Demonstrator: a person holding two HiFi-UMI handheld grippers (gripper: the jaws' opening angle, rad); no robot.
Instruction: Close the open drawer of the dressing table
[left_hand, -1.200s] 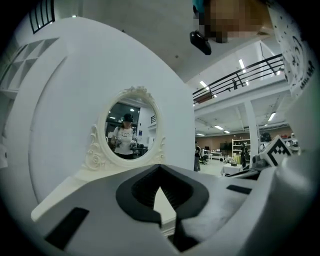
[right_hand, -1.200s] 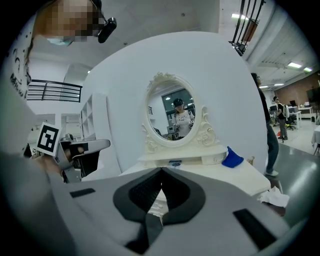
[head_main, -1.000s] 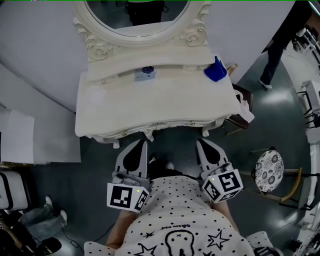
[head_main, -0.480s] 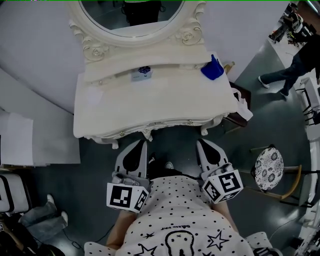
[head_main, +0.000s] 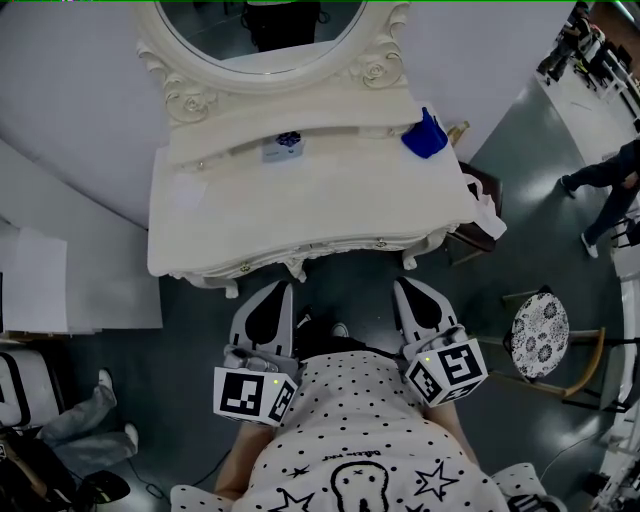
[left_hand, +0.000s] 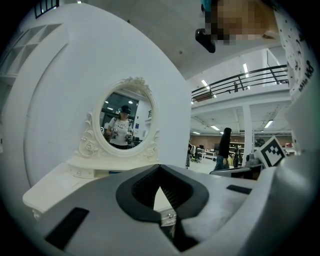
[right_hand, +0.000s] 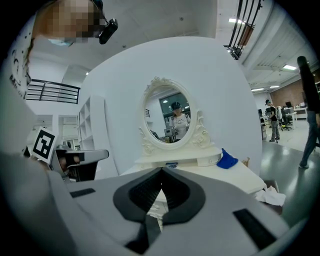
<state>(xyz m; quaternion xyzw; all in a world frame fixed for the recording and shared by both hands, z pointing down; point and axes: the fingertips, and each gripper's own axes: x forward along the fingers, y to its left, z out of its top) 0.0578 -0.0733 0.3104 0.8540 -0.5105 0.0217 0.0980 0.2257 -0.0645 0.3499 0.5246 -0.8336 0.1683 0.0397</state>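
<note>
The cream dressing table with its oval mirror stands before me against a curved white wall. On the shelf under the mirror a small drawer juts out open, with something blue inside. My left gripper and right gripper hover side by side close to my body, short of the table's front edge, both shut and empty. Seen from the left gripper, the table lies ahead to the left. Past the right gripper, the open drawer lies straight ahead.
A blue object lies on the table's far right corner. A white bag on a brown stand sits to the table's right, near a patterned stool. A person walks at far right. White panels lean at left.
Both grippers have stayed where they were. The person in the background at the right has walked further down the right edge of the head view.
</note>
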